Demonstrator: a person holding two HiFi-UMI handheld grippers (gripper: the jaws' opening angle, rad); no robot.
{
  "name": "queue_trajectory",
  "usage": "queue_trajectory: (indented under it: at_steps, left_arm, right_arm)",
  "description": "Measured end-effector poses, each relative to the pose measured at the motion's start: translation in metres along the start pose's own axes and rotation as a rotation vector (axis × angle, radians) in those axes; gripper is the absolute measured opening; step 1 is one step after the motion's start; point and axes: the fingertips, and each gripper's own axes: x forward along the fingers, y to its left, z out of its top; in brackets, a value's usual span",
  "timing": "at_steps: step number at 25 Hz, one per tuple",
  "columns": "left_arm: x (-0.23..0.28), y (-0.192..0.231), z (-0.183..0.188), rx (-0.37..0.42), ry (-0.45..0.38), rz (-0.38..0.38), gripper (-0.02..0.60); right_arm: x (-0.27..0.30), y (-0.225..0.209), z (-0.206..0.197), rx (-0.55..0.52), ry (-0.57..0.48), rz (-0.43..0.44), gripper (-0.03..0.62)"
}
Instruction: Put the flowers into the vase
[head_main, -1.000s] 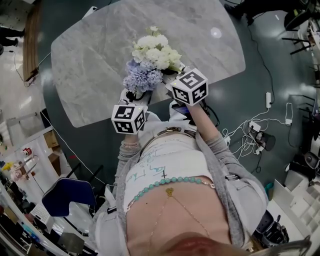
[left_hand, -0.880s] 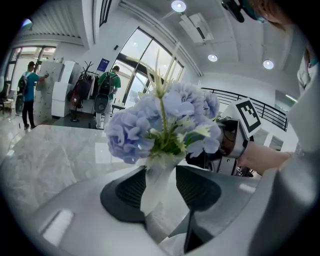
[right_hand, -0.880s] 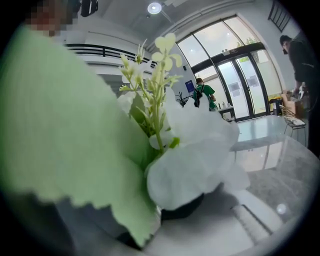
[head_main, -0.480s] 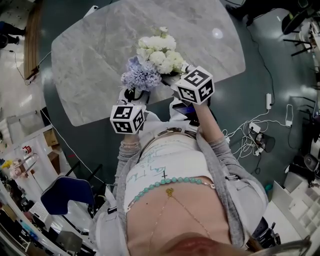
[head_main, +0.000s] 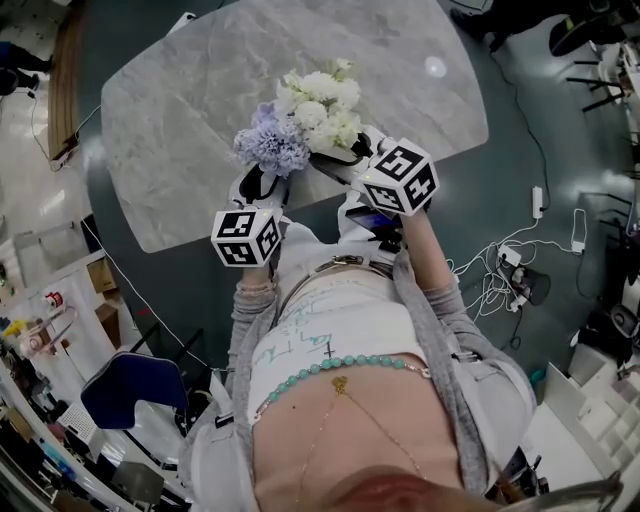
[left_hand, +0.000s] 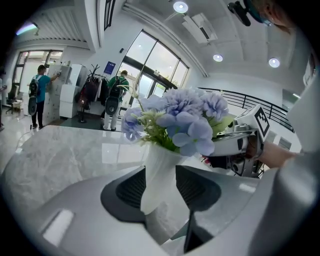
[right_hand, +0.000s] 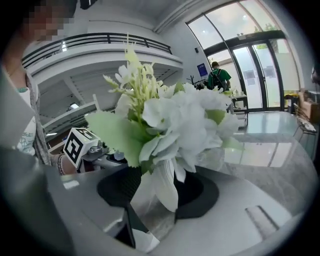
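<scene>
A: Where are the flowers?

B: There are two bunches, side by side over the near edge of the table. The blue flowers (head_main: 272, 148) sit in a white vase (left_hand: 159, 175), which the left gripper (head_main: 262, 185) clamps between its jaws. The vase's long axis runs up between the pads, mouth and blooms on top, leaning a little.

A: And the white flowers (head_main: 322, 100)?

B: The right gripper (head_main: 365, 160) is closed on the base of that bunch, heads up, touching the blue ones. I can't tell if that base is in a vase.

A: What about the table?

B: It has a grey marble top (head_main: 190, 110) and stands on a dark floor (head_main: 520, 130), with cables (head_main: 500, 280) to the right. It's a bright hall with glass doors (left_hand: 150, 75) and ceiling spots.

A: Any writing?

B: Only the square markers on the cubes, plus a blue sign (left_hand: 110, 67) by the doors that's too small to read.
</scene>
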Motion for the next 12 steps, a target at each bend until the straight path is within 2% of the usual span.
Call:
queue_trajectory:
  at_steps: [12]
  left_arm:
    - [-0.009, -0.011, -0.002, -0.024, -0.019, 0.050, 0.173]
  right_arm:
    - [-0.019, -0.006, -0.002, 0.007, -0.039, -0.006, 0.197]
